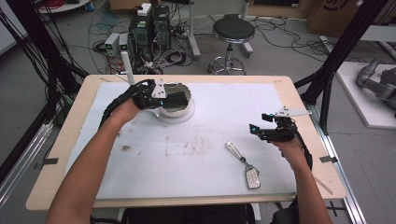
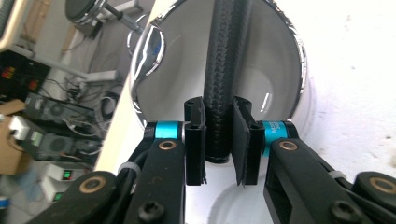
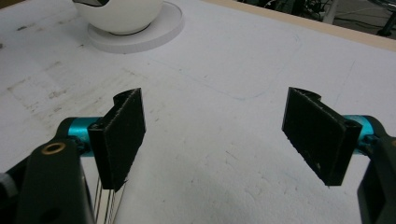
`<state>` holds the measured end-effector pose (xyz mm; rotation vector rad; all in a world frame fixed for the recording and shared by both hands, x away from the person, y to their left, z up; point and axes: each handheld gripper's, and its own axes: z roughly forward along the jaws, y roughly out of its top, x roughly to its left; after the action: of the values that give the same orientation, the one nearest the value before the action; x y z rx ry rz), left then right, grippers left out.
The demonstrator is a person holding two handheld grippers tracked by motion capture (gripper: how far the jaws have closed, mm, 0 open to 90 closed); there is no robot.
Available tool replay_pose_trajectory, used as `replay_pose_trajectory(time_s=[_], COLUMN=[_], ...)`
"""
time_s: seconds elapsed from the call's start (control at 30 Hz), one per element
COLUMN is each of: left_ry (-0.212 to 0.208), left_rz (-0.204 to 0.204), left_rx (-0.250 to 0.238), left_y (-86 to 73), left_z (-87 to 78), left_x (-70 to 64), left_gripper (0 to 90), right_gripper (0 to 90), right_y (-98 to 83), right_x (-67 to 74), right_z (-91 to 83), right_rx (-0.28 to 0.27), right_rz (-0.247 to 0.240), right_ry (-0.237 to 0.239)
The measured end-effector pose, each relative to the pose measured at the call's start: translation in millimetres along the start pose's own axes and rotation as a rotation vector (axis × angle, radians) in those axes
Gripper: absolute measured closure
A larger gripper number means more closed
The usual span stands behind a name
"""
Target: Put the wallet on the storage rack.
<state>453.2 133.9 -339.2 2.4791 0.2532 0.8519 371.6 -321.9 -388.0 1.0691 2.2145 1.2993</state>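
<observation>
A round white pot with a chrome rim is seen at about eleven o'clock on the white-covered wooden table, seated on a round white base. Its black textured handle is clamped between the jaws of the left gripper, which are closed almost fully onto the bar; the pot's white interior looks empty. The right gripper is held at about three o'clock, above the bare table surface, its jaws spread wide with nothing between them. A silver car key with a metal key ring lies flat at about five o'clock, well apart from the pot and just inward of the right gripper.

The grasp on the handle appears to be secured, so the pot is judged ready to be lifted or moved. The key is untouched, and whatever is to be done with it is taken as still outstanding.
</observation>
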Motion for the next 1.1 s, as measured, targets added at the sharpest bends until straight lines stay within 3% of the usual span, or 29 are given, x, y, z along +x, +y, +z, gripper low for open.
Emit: replay_pose_trajectory(time_s=[0.03,0.13,0.17,0.2,0.27,0.3,0.33,0.37,0.4,0.43,0.5,0.53,0.57,0.6,0.7,0.73,0.8,0.83,0.87,0.93,1.0,1.1], left_ry=[0.010,0.015,0.015,0.008,-0.003,-0.027,-0.027,-0.037,-0.037,-0.048,-0.041,-0.041,-0.041,-0.023,0.006,0.006,0.035,0.035,0.051,0.063,0.086,0.091], left_rz=[-0.005,-0.132,-0.132,-0.164,-0.241,-0.348,-0.348,-0.448,-0.448,-0.485,-0.551,-0.611,-0.611,-0.639,-0.683,-0.683,-0.740,-0.740,-0.784,-0.800,-0.821,-0.827], left_rx=[0.006,-0.023,-0.023,-0.030,-0.084,-0.152,-0.152,-0.208,-0.208,-0.224,-0.303,-0.345,-0.345,-0.388,-0.449,-0.449,-0.480,-0.480,-0.478,-0.481,-0.485,-0.495], left_y=[1.8,3.6,3.6,2.4,-3.3,-12.7,-12.7,-25.5,-25.5,-30.9,-41.1,-50.0,-50.0,-57.6,-66.5,-66.5,-75.3,-75.3,-82.1,-85.7,-94.7,-99.3], left_z=[0.5,3.4,3.4,2.7,-1.6,-8.0,-8.0,-14.5,-14.5,-18.3,-28.5,-37.9,-37.9,-46.3,-55.7,-55.7,-60.1,-60.1,-60.6,-60.8,-62.2,-63.2], left_x=[0.1,2.8,2.8,2.8,3.0,3.5,3.5,4.3,4.3,4.7,2.8,2.2,2.2,-1.3,-9.2,-9.2,-20.2,-20.2,-27.8,-31.8,-43.5,-49.7], left_gripper=[76.2,55.2,50.6,49.5,45.1,43.4,41.8,38.6,35.9,35.9,34.5,34.4,34.2,34.2,34.0,33.9,28.9,26.2,23.5,18.1,18.2,18.2], right_gripper=[21.9,21.9,21.9,21.8,21.8,21.8,21.8,21.9,21.9,21.9,21.9,21.8,21.9,21.9,21.8,21.8,21.9,21.9,21.9,21.9,21.9,22.1], right_y=[0.0,-1.0,-1.5,-1.7,-2.1,-2.4,-2.4,-3.1,-3.4,-3.4,-4.0,-4.3,-4.4,-4.5,-5.3,-5.3,-5.9,-5.9,-5.6,-5.0,-5.2,-7.6], right_x=[0.0,0.6,0.6,0.7,0.2,0.3,0.3,0.0,-0.1,-0.1,0.0,-0.3,-0.1,0.5,2.4,2.4,5.7,6.3,7.1,8.7,11.2,13.0], right_z=[0.0,1.4,1.6,1.5,0.7,0.2,0.2,-0.6,-0.8,-0.8,-1.6,-1.5,-1.5,-1.5,-0.6,-0.6,0.8,0.9,0.6,-0.1,0.7,3.7], right_rx=[0.000,0.003,0.003,0.005,0.006,0.007,0.007,0.008,0.007,0.007,0.004,0.001,0.001,0.001,0.002,0.002,-0.002,-0.007,-0.011,-0.017,-0.002,0.020], right_rz=[0.000,0.001,-0.001,0.000,-0.001,0.003,0.003,0.003,0.002,0.002,0.016,0.018,0.019,0.018,0.011,0.011,0.010,0.006,0.010,-0.003,-0.023,-0.032], right_ry=[0.000,0.005,0.006,0.007,0.004,0.003,0.003,-0.003,-0.002,-0.002,-0.004,-0.005,-0.007,-0.005,-0.006,-0.006,-0.029,-0.046,-0.053,-0.063,-0.073,-0.065])
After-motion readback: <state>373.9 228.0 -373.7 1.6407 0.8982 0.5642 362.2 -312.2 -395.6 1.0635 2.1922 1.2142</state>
